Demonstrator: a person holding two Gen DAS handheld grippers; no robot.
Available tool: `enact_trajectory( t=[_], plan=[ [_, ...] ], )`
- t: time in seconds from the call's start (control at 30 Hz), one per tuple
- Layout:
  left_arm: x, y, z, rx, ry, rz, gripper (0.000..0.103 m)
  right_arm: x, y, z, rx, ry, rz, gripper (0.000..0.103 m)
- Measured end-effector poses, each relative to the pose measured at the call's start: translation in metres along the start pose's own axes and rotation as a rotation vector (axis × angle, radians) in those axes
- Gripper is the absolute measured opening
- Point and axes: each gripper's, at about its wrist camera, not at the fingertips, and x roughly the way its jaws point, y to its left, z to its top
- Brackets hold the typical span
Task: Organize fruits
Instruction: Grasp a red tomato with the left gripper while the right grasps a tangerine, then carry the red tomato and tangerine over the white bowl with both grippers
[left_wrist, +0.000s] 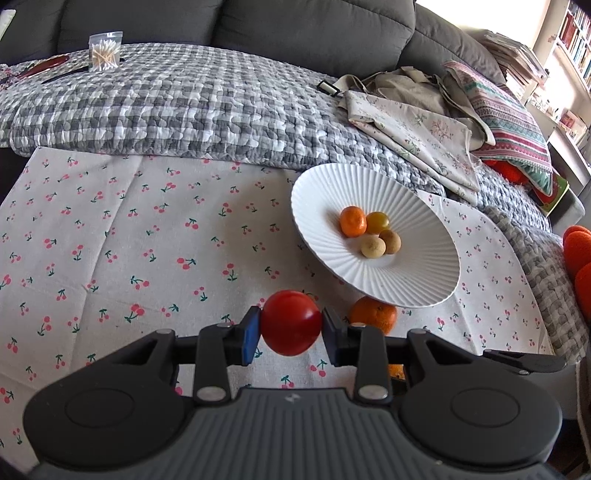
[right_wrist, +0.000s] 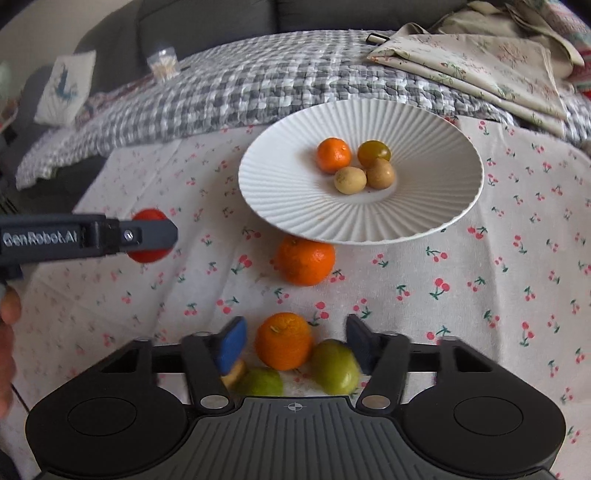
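Gripping a red tomato (left_wrist: 290, 322) between its blue pads (left_wrist: 249, 340), the left gripper (left_wrist: 291, 338) holds the fruit above the cherry-print cloth (left_wrist: 110, 240), short of the white ribbed plate (left_wrist: 417, 273), which is the landmark for everything else. Inside the plate lie a small orange (left_wrist: 353, 221), a yellow-green fruit (left_wrist: 377, 222) and two tan round fruits (left_wrist: 373, 246), all touching in a cluster. Another orange (left_wrist: 373, 314) sits on the cloth, tucked partly under the plate's near rim. From the right wrist camera, the right gripper (right_wrist: 291, 345) stands wide open on the near side of the plate (right_wrist: 295, 206), its pads (right_wrist: 231, 345) apart on either side of a mandarin (right_wrist: 283, 341) without touching it. Two green fruits (right_wrist: 335, 367) lie just beside that mandarin, nearer the camera. The big orange (right_wrist: 306, 261) rests at the plate's near rim, and the left gripper (right_wrist: 147, 236) holds the tomato (right_wrist: 146, 254) well to the plate's left.
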Motion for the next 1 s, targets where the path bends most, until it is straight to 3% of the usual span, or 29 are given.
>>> enact_trajectory(
  t=[0.1,0.17,0.27,0.53,0.73,1.0],
  plan=[
    [0.001,0.000,-0.001,0.003,0.002,0.002,0.033,-0.002,0.002,0.001,-0.021,-0.001,-0.012,0.046],
    [0.001,0.000,0.000,0.005,0.002,0.002,0.033,-0.005,0.002,0.002,-0.014,-0.006,0.006,0.028],
    [0.001,0.000,0.000,0.008,0.000,0.002,0.033,-0.010,0.000,0.003,-0.014,-0.018,-0.022,0.028],
    [0.002,0.000,0.000,0.016,0.005,0.003,0.033,-0.002,0.002,-0.001,-0.027,0.001,0.008,0.038],
    [0.004,0.001,0.000,0.017,0.009,0.005,0.033,0.005,0.009,-0.002,-0.071,0.006,-0.026,0.034],
    [0.004,0.001,0.001,0.017,0.006,0.004,0.033,-0.004,-0.006,0.004,0.010,-0.013,0.001,0.032]
  ],
)
